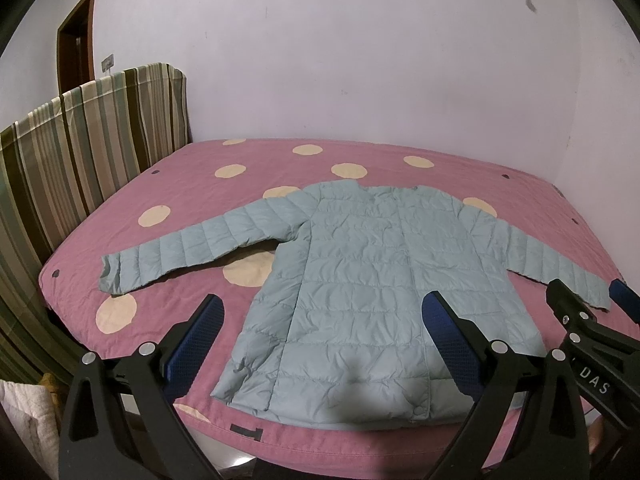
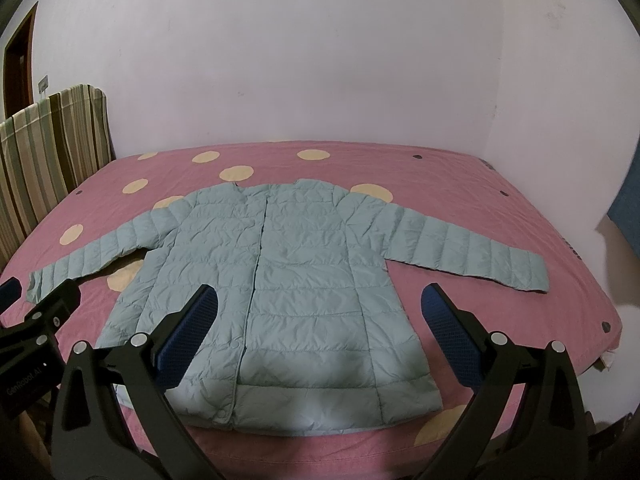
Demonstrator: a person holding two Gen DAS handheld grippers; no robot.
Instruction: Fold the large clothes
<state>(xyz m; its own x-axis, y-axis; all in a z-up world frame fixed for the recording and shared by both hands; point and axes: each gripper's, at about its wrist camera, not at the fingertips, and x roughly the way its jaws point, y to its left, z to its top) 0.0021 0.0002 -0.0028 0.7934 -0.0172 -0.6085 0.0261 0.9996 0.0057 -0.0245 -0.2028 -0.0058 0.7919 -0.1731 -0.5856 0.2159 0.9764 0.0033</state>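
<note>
- The jacket [image 1: 360, 280] lies flat on the bed [image 1: 500, 192], front up, collar toward the far wall, hem near the front edge, both sleeves spread out to the sides.
- The left gripper [image 1: 320, 320] hovers above the hem end, its fingers [image 1: 200, 332] spread wide with nothing between them.
- The right gripper [image 2: 320, 316] hangs over the same end, just beside the left, its fingers [image 2: 448, 332] equally wide apart and empty.
- The jacket looks like a thin quilted puffer: probably light, soft and springy, with a smooth shell that may slide in the blue pads and puff back open after a fold.
- Judging from the layout, the sleeves come first; the left cuff [image 1: 110, 276] and right cuff [image 2: 528, 276] look like good places to pinch, where the fabric is thinner and edged.
- For the body fold, the hem corners or shoulder seams would likely give a firmer hold than the padded panels.
- A snap [image 2: 221, 413] shows at the hem on the closed front, so the two halves should move together.
- No containers are in view; the bed carries only the jacket.
</note>
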